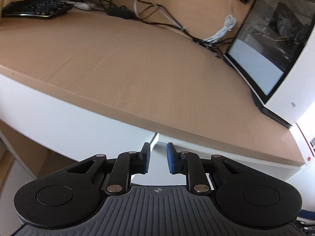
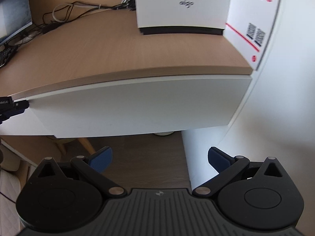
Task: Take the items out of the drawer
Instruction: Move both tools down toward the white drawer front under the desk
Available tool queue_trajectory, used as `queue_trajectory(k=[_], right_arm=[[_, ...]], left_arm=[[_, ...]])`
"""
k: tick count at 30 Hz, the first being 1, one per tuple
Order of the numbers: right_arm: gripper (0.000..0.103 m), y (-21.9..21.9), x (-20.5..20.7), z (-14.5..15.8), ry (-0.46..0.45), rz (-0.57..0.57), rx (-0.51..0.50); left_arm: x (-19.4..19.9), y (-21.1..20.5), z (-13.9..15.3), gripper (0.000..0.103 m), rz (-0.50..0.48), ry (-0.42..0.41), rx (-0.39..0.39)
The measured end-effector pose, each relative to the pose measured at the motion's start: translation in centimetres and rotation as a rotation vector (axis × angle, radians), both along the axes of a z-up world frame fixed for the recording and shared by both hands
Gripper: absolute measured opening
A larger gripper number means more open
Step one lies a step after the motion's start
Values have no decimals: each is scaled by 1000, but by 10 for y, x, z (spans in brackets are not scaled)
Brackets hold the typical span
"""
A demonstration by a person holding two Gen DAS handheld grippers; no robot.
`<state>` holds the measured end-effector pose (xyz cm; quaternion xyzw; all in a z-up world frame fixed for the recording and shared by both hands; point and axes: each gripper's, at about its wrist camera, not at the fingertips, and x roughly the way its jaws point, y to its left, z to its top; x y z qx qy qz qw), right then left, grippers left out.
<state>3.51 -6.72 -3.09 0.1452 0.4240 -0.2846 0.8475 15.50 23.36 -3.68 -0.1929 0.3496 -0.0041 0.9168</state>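
The white drawer front (image 2: 137,106) hangs under the wooden desktop (image 2: 88,55); its inside is hidden and no items show. My left gripper (image 1: 158,157) is open by a narrow gap, with the drawer's left edge (image 1: 156,138) just ahead of its blue pads (image 1: 146,157). In the right wrist view the left gripper (image 2: 13,106) appears at the far left, against the drawer's upper left corner. My right gripper (image 2: 160,157) is wide open and holds nothing. It sits below and in front of the drawer, over the brown floor (image 2: 141,157).
On the desk stand a white computer case (image 2: 183,4) with a dark glass side (image 1: 275,39) and a white box with red markings (image 2: 254,25). A keyboard (image 1: 35,9) and tangled cables (image 1: 157,15) lie farther back. A white panel (image 2: 200,157) rises at the right.
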Motion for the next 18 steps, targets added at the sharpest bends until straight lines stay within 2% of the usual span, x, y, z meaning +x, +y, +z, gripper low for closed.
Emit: queue_trajectory(k=[4, 9, 14, 18], right_arm=[[103, 2, 4, -3, 4, -4, 3], [103, 1, 7, -7, 1, -11, 17], [103, 3, 8, -10, -2, -7, 22], [103, 5, 7, -11, 0, -5, 23]], left_arm=[[-1, 10, 5, 20, -14, -19, -42], [7, 18, 6, 20, 58, 8, -56], [11, 12, 7, 20, 24, 13, -20], [13, 11, 5, 20, -1, 5, -20]])
